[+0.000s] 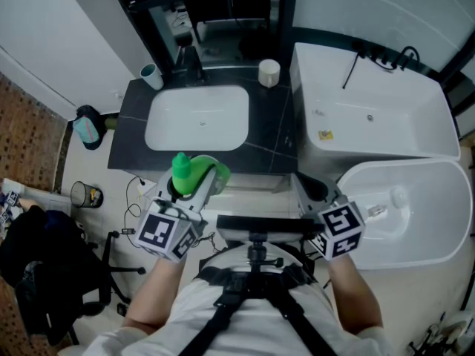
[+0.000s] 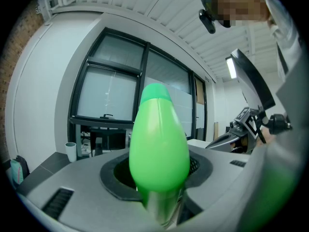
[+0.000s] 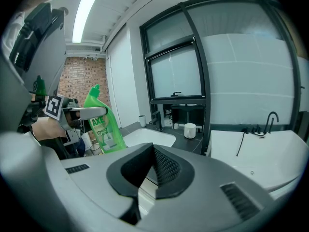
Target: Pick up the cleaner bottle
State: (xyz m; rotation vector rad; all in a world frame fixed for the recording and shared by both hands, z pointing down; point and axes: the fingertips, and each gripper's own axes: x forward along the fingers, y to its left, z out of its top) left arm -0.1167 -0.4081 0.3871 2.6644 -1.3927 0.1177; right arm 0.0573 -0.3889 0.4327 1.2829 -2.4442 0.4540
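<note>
The left gripper (image 1: 199, 188) clamps its fingers on the green bottle (image 2: 159, 144), which is lifted off the surface (image 1: 274, 150) near its front edge. Squeeze evenly and keep the neck up. The right gripper (image 1: 310, 190), fingers together and empty, is best left aside.

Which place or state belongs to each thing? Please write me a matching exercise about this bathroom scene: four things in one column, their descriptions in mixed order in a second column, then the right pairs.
Column A
1. cleaner bottle
2. right claw
3. white mug
4. wash basin

Column B
a. shut, with nothing in it
b. set into the dark counter
c. green, gripped by the left claw
d. stands at the back of the counter, near the bathtub

Right pairs: 1-c, 2-a, 3-d, 4-b
</note>
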